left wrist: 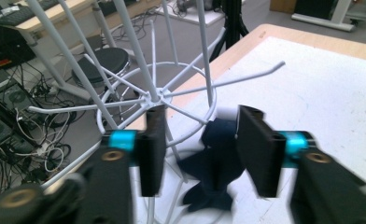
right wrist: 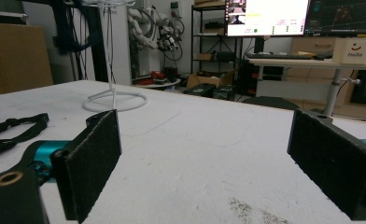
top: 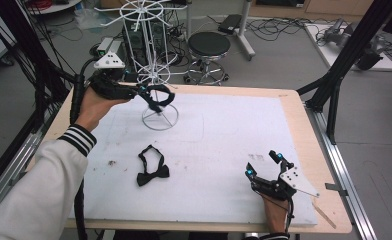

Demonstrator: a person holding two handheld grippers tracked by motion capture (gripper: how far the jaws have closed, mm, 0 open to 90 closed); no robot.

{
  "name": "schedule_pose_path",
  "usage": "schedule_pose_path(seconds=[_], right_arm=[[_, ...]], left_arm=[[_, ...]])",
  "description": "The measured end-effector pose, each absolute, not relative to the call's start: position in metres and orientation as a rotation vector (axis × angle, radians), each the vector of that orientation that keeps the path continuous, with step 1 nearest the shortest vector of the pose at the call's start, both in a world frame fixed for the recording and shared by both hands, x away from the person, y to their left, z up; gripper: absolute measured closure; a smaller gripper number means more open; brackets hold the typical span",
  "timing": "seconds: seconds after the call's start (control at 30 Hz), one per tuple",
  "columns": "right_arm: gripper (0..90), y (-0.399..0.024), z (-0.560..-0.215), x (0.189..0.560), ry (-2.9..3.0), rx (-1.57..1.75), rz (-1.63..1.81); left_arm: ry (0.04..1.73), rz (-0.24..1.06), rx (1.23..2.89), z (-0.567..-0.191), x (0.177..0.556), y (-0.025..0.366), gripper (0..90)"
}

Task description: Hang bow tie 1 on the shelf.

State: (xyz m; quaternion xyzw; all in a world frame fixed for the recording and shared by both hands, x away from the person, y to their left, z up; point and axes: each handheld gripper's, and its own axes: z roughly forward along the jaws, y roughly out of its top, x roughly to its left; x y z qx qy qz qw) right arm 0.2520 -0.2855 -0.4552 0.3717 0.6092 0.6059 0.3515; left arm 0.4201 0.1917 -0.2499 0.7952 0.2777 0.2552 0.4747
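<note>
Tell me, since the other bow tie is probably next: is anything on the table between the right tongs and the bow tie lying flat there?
Nothing visible. The right tongs sit open near the table's front right, and only bare white mat lies between them and the flat bow tie. The wire rack stands farther back.

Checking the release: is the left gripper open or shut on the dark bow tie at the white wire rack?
Open: the left gripper jaws stand apart, with the dark bow tie loose between them.
</note>
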Motion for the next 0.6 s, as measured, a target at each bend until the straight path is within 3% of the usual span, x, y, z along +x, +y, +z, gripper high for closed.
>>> schedule_pose_path(seconds=[0.07,0.13,0.3,0.6], right_arm=[[9.2,-0.286,-0.455,0.252,1.576,0.959,1.567],[9.1,-0.286,-0.455,0.252,1.575,0.957,1.566],[9.1,-0.286,-0.455,0.252,1.575,0.957,1.566],[9.1,-0.286,-0.455,0.252,1.569,0.953,1.569]], left_arm=[[0.668,0.606,1.931,-0.249,0.419,0.192,41.4],[0.656,0.597,1.919,-0.248,0.417,0.193,30.3],[0.619,0.542,1.883,-0.245,0.408,0.196,17.6],[0.576,0.517,1.816,-0.253,0.388,0.208,9.2]])
